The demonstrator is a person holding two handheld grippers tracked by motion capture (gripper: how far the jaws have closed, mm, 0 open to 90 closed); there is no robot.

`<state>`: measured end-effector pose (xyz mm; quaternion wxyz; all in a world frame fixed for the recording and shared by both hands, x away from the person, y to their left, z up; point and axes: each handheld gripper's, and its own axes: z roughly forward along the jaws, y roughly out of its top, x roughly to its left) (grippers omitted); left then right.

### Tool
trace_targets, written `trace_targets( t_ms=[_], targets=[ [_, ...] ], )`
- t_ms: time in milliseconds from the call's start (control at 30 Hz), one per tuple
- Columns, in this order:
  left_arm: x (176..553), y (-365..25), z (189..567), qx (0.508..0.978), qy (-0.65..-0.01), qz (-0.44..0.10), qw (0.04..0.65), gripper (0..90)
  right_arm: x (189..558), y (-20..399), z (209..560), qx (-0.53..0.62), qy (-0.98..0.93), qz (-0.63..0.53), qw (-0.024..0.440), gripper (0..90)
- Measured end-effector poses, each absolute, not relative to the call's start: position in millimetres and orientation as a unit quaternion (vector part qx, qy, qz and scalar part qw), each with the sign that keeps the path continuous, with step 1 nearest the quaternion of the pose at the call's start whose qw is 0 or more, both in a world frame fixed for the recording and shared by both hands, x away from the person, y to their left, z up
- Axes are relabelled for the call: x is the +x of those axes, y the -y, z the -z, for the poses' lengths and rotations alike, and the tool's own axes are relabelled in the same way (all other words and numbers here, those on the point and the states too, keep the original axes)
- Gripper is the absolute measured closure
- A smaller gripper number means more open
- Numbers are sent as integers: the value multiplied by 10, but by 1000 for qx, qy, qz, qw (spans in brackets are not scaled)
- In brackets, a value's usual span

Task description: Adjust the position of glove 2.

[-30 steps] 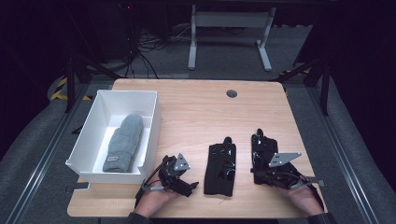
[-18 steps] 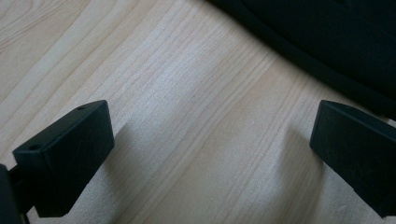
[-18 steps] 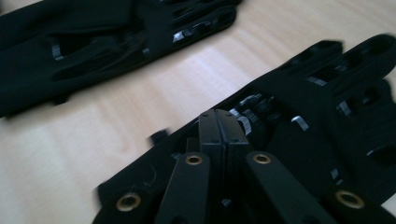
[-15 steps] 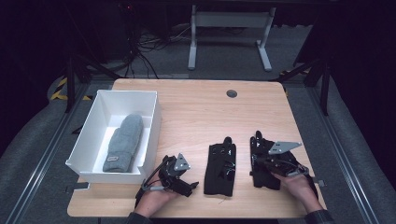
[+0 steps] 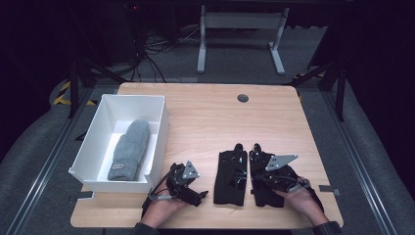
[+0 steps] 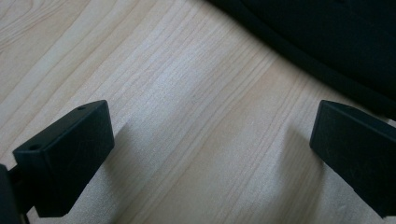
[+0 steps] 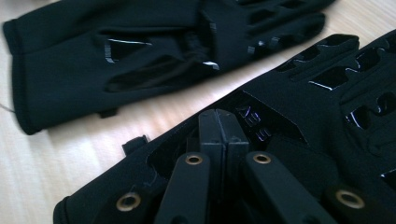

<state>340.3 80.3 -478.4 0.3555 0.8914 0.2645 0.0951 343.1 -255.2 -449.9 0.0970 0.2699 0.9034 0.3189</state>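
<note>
Tabletop: light wood grain, rounded corners, a small dark round fitting near the far edge.

White box: open-topped, at the left part of the tabletop. Contains one grey mitten, lying flat, cuff toward the person.

First black glove: flat on the tabletop near the front edge, fingers pointing away from the person, cuff toward the person. Glossy black patches on its surface in the right tool's view.

Second black glove: just beside the first, on its right, same orientation, a narrow strip of wood between them. Partly under the right tool.

Left tool: in the person's left hand, low over the tabletop, between the box and the first glove. Jaws wide apart with bare wood between them; nothing held.

Right tool: in the person's right hand, on the second glove. Jaws fully together, tips meeting on the glove's fabric; whether any fabric is pinched cannot be told.
</note>
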Motion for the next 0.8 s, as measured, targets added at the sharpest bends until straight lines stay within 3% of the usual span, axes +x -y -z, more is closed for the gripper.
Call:
trace_targets(
  t_ms=[567, 700, 800],
  targets=[
    [3407, -798, 4757, 894, -272, -94, 344, 8, 3420, 2444, 4456, 260, -900, -338, 90, 900],
    [3433, -834, 4686, 889, -287, -79, 348, 176, 3433, 2611, 4395, 278, -888, -352, 102, 900],
    [3442, -837, 4648, 883, -296, -64, 357, 214, 3440, 2691, 4373, 285, -883, -358, 105, 900]
  ],
)
